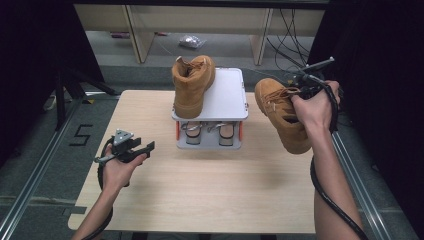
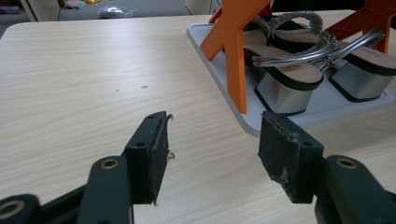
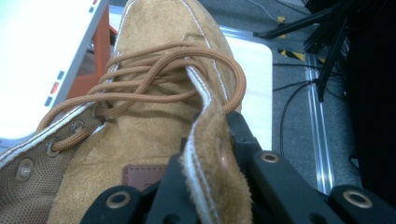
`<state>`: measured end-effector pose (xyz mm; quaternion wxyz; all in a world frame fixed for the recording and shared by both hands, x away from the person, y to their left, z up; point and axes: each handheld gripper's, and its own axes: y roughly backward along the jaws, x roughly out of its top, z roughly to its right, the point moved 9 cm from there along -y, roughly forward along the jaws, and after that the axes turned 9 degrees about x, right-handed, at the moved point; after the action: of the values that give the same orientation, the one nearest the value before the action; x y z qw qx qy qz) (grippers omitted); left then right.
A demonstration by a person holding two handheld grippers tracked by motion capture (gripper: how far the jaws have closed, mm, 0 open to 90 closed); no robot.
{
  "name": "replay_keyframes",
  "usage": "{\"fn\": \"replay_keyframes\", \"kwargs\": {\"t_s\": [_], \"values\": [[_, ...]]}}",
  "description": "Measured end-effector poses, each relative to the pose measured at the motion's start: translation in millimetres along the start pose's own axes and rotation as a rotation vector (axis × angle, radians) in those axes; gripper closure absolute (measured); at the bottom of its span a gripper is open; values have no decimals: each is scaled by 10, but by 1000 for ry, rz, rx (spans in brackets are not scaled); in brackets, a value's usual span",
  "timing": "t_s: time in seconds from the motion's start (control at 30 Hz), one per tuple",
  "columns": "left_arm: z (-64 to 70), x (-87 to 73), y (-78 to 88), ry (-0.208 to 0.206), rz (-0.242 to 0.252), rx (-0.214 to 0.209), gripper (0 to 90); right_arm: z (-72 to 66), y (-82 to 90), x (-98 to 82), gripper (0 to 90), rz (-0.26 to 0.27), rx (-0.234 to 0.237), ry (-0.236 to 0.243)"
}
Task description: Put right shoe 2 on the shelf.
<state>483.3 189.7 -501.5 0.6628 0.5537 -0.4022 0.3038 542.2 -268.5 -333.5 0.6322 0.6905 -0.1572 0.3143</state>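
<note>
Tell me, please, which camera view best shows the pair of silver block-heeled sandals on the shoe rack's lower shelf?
The left gripper view: the silver block-heeled sandals sit close, heels and straps clear. The high view shows the sandals small, under the white top shelf.

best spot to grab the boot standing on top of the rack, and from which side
Grip the collar of the boot at its open top, coming from above with one jaw inside the opening. It stands upright on the rack, so the thin rim is exposed, while the body looks too wide to clamp. The open left hand-held gripper is free.
</note>
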Motion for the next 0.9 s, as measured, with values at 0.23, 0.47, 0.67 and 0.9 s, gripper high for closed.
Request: {"fn": "replay_keyframes", "kwargs": {"t_s": [0.23,0.47,0.67,0.9], "values": [[24,-14,-5,-3,-4,-4,421,-71,20,158,852,19,-2,-5],[12,-6,-2,-1,1,-3,421,-167,16,285,852,33,32,-11],[15,-14,-1,-2,-2,-4,421,-245,0,369,852,38,45,-4],[1,-11,6,0,2,-1,421,-298,-10,448,851,45,16,-6]]}}
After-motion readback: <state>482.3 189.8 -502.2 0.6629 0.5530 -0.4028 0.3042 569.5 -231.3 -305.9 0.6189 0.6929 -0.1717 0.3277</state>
